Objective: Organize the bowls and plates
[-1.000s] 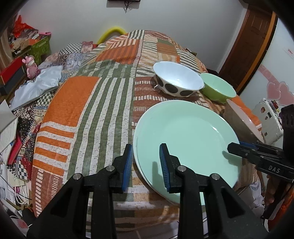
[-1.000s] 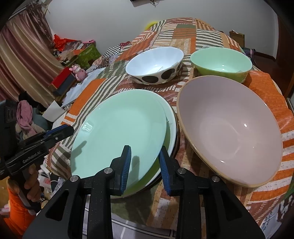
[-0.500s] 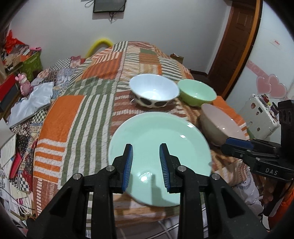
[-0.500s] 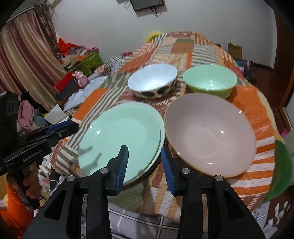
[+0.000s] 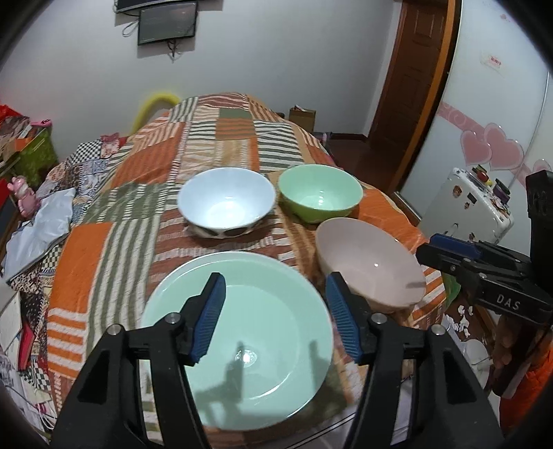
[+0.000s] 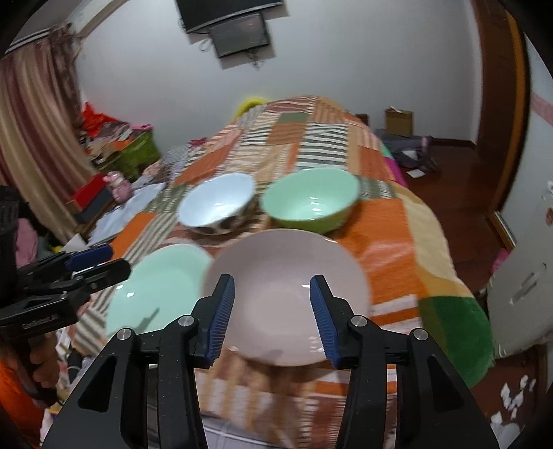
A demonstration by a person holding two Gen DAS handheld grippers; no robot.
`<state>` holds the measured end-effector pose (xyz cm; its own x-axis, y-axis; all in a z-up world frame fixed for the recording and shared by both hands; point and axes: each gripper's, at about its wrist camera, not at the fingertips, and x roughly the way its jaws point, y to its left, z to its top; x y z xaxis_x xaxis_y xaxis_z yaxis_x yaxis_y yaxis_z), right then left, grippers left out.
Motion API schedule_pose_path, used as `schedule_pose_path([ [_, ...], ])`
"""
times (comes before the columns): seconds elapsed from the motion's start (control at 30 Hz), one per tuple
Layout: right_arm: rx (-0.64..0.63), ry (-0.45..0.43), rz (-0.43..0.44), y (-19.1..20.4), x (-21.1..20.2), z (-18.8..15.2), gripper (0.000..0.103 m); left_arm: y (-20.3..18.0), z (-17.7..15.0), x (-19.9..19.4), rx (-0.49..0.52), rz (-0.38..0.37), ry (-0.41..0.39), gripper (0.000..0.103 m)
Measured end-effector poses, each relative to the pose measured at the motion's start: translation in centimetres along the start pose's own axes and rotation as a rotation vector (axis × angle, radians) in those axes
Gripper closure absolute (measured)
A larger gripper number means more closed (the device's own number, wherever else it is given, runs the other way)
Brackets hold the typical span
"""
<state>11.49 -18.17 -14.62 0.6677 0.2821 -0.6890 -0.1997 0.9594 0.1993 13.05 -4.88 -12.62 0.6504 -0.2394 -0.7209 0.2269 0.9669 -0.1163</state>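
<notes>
Ahead of me a patchwork quilt (image 5: 221, 145) in orange, green and striped blocks covers the bed. On the far wall hangs a dark screen (image 5: 167, 22) with cables dangling below. To my right I see a brown wooden door (image 5: 414, 69) and pink hearts (image 5: 490, 148) on the wall. Left, a pink toy (image 5: 21, 197) sits beside a green crate (image 5: 34, 155).

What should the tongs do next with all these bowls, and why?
Probably the right tongs should dip down and pinch the near rim of the pink bowl. Both tongs are open and empty, and the right ones already frame that bowl. The white spotted bowl and green bowl sit loose behind it, so the bowls are not yet stacked.
</notes>
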Motion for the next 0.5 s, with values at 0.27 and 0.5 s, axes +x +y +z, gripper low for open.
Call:
schedule_pose_path([
  [0.27, 0.075, 0.042, -0.046, -3.9, 1.1, -0.9, 0.061, -2.1, 1.0, 4.5, 0.002, -0.034, 0.088, 0.042],
  [0.5, 0.106, 0.075, -0.036, -5.1, 2.2, -1.5, 0.061, -3.8, 0.8, 7.5, 0.027, -0.062, 0.146, 0.042],
])
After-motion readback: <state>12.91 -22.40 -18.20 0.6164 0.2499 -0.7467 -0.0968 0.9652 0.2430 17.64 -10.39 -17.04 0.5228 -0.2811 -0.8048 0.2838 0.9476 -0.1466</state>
